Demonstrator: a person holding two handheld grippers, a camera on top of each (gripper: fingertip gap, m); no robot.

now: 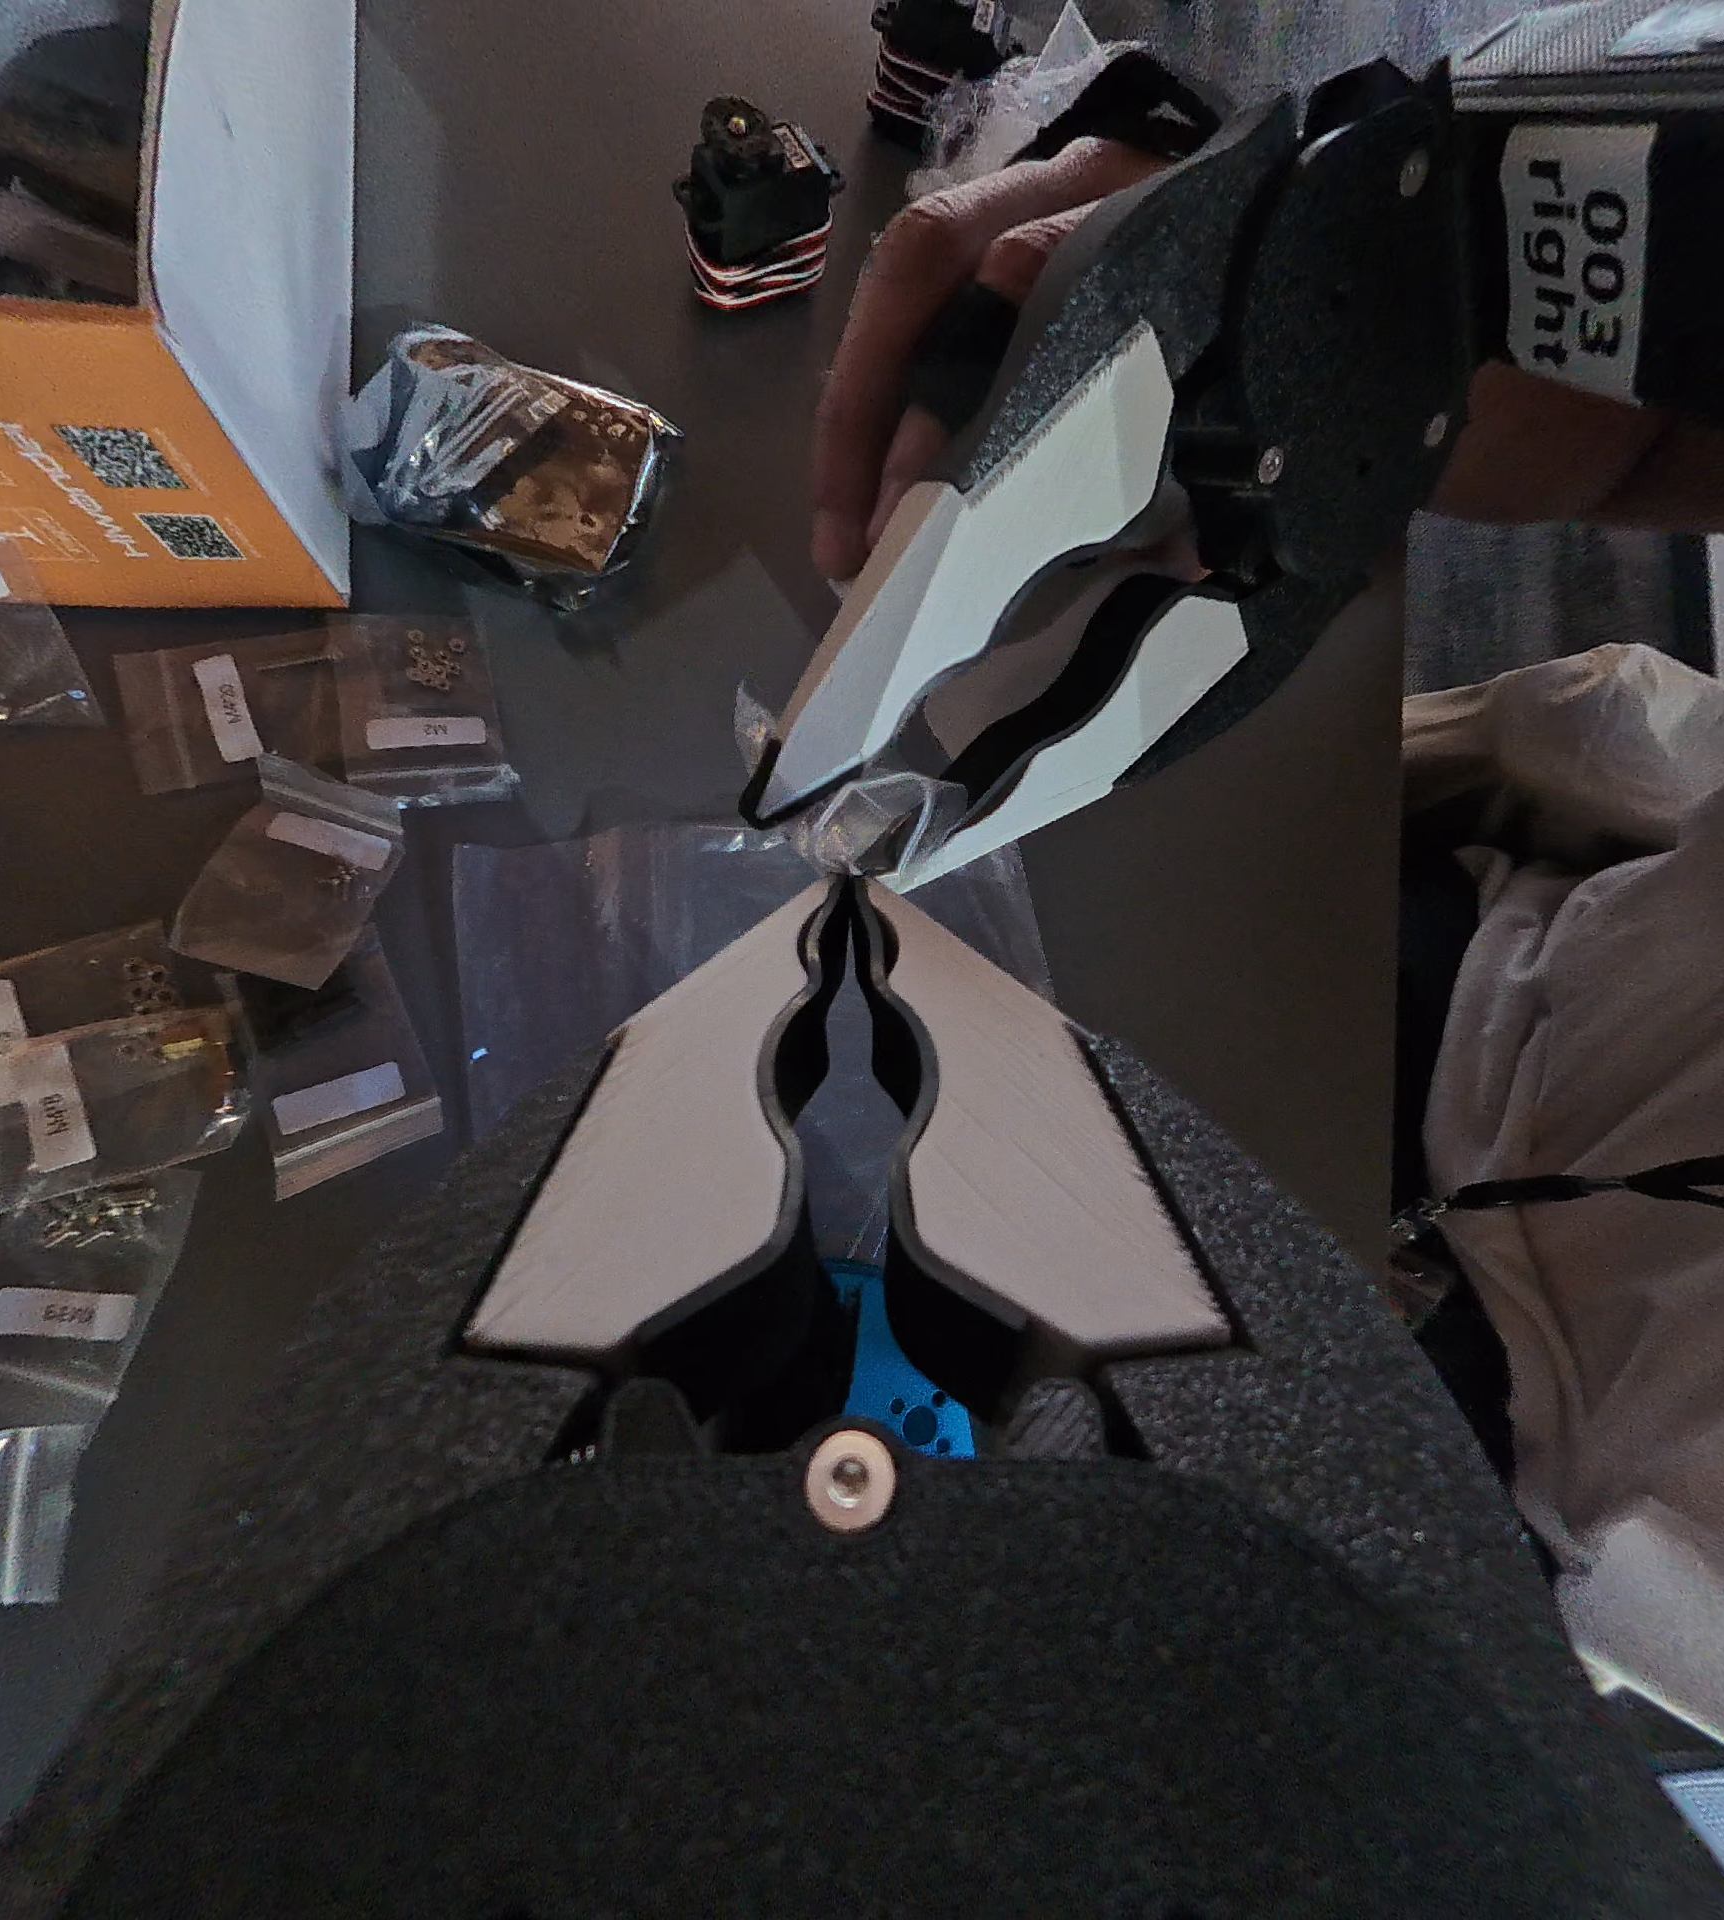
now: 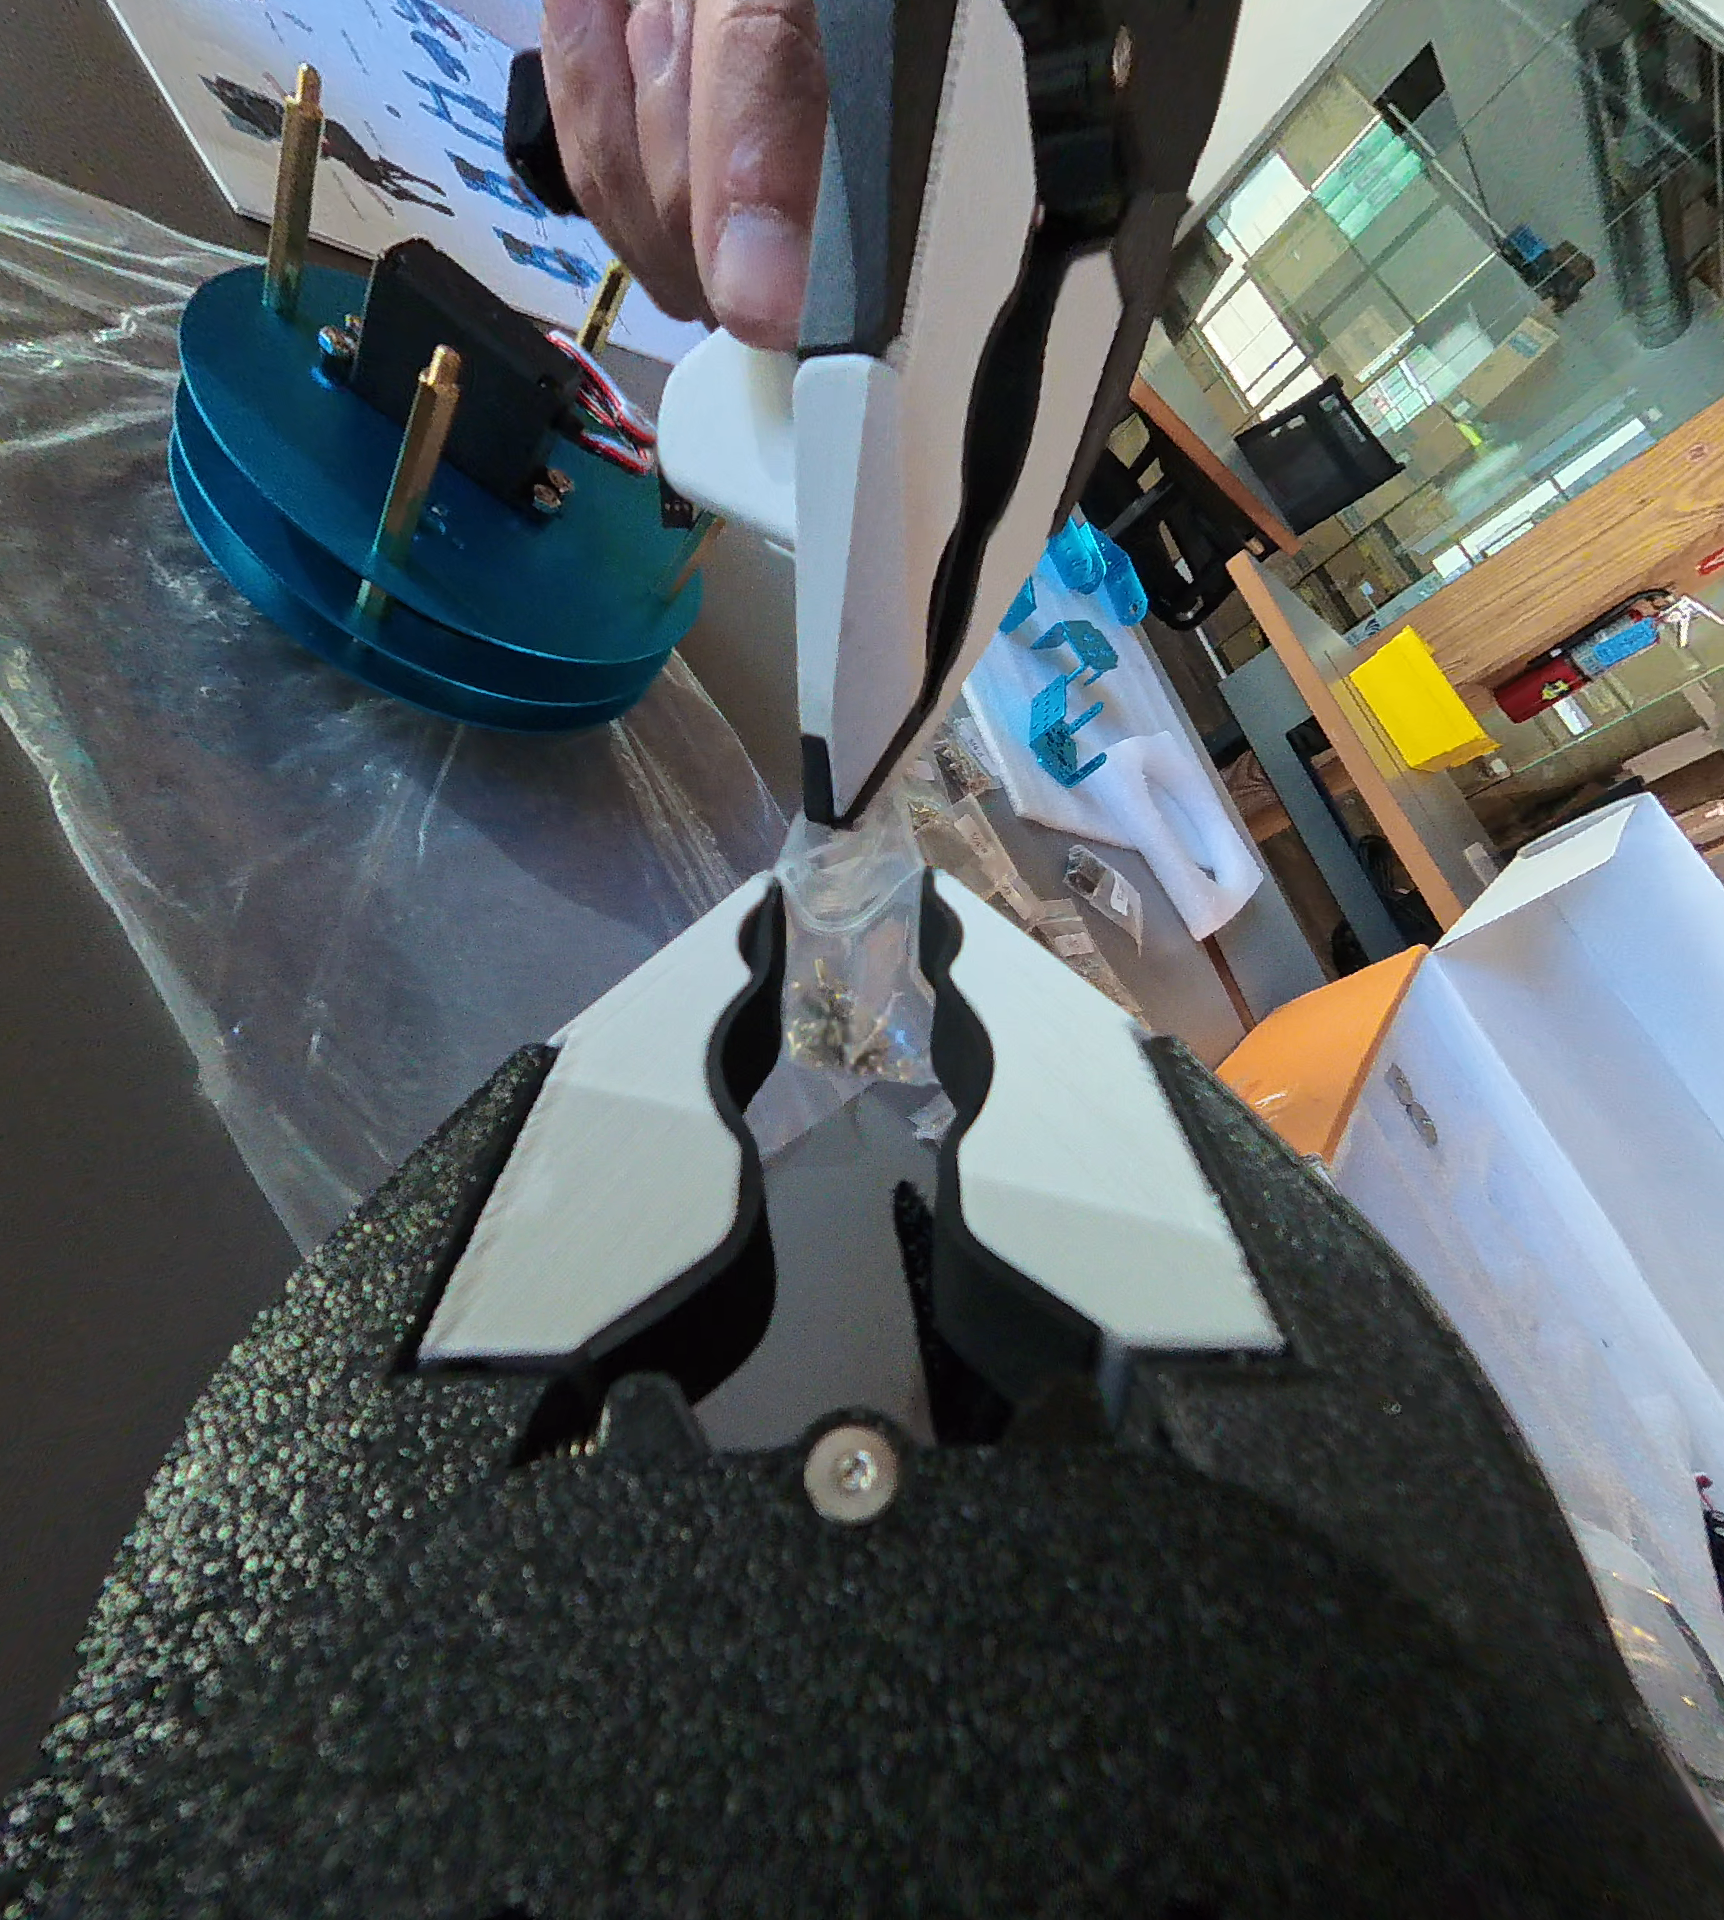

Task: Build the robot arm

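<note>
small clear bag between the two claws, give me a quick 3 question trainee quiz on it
1. True or false: both the left claw and the right claw are pinching the small clear bag.
2. What lies inside that bag? A) small screws B) a battery C) coins
3. Fill in: the blue round base with brass posts rests on a large sheet of clear ____.

Key: 1 true; 2 A; 3 plastic
</note>
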